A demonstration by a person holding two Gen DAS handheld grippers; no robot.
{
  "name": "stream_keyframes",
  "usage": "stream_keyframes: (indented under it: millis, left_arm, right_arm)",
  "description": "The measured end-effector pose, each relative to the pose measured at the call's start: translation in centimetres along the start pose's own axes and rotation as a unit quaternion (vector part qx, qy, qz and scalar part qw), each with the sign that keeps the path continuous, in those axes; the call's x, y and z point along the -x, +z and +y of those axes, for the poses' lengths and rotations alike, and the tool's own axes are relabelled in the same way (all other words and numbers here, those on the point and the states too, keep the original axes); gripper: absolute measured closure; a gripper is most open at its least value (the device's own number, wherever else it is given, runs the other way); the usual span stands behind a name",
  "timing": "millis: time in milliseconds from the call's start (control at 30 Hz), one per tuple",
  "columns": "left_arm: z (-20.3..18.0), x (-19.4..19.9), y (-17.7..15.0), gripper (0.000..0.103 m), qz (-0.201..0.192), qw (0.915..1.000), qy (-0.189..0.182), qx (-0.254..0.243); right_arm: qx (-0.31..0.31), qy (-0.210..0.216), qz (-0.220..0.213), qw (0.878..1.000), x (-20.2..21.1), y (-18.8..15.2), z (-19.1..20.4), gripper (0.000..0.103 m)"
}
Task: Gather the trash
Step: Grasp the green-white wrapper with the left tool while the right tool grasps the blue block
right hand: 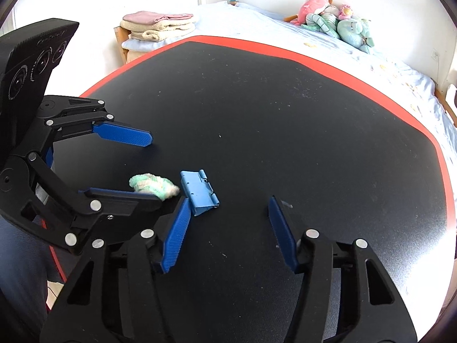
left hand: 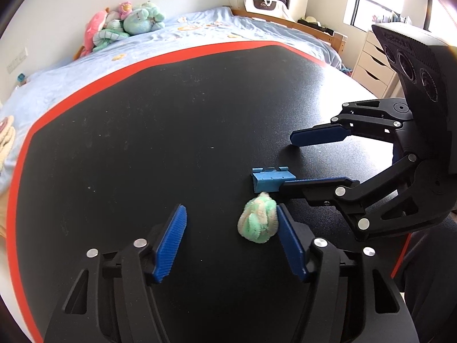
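Note:
A small ball of green and cream yarn [left hand: 258, 223] lies on the black table [left hand: 171, 143] between the fingers of my left gripper [left hand: 230, 214]. It touches the right finger only, with a wide gap to the left one, so the gripper is open. A blue plastic clip piece [right hand: 198, 191] lies just beyond the yarn ball [right hand: 154, 185]. It rests against the left finger of my right gripper [right hand: 228, 205], which stands open with bare table up to its right finger. Each gripper shows in the other's view: right gripper [left hand: 287, 161], left gripper [right hand: 154, 170].
The table has a red rim [right hand: 342, 63]. Behind it is a bed with a light blue sheet [left hand: 200, 31] and plush toys [left hand: 125, 23]. Folded towels [right hand: 160, 25] lie at one end. White drawers [left hand: 374, 65] stand under a window.

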State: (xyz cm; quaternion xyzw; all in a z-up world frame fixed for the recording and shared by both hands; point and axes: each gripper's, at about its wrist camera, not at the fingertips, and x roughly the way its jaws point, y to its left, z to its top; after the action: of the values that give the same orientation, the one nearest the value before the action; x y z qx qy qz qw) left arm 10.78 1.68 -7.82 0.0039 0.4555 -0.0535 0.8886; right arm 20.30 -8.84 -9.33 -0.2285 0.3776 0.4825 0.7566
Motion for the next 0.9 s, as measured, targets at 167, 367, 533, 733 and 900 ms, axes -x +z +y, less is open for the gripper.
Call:
stream_keyframes:
  millis: [167, 367, 533, 733, 900]
  left_arm:
    - [0.4, 0.0, 0.3, 0.078, 0.001, 1.0000, -0.002, 0.004]
    - [0.7, 0.1, 0.1, 0.083, 0.001, 0.9997, -0.012, 0.019]
    - [0.9, 0.2, 0.1, 0.084, 0.003, 0.9996, -0.011, 0.025]
    - [1.3, 0.3, -0.1, 0.084, 0.002, 0.9993, -0.012, 0.037]
    - [1.3, 0.3, -0.1, 0.084, 0.001, 0.9993, -0.013, 0.036]
  right_arm:
    - [0.005, 0.009, -0.004, 1.000, -0.2, 0.5, 0.2, 0.079]
    - [0.001, 0.017, -0.005, 1.000, -0.3, 0.7, 0.2, 0.090]
    - [-0.008, 0.015, -0.005, 1.000, -0.3, 0.6, 0.1, 0.103]
    - [-0.017, 0.016, -0.005, 1.000, -0.3, 0.4, -0.1, 0.103]
    - [-0.024, 0.016, -0.006, 1.000, -0.1, 0.3, -0.3, 0.103]
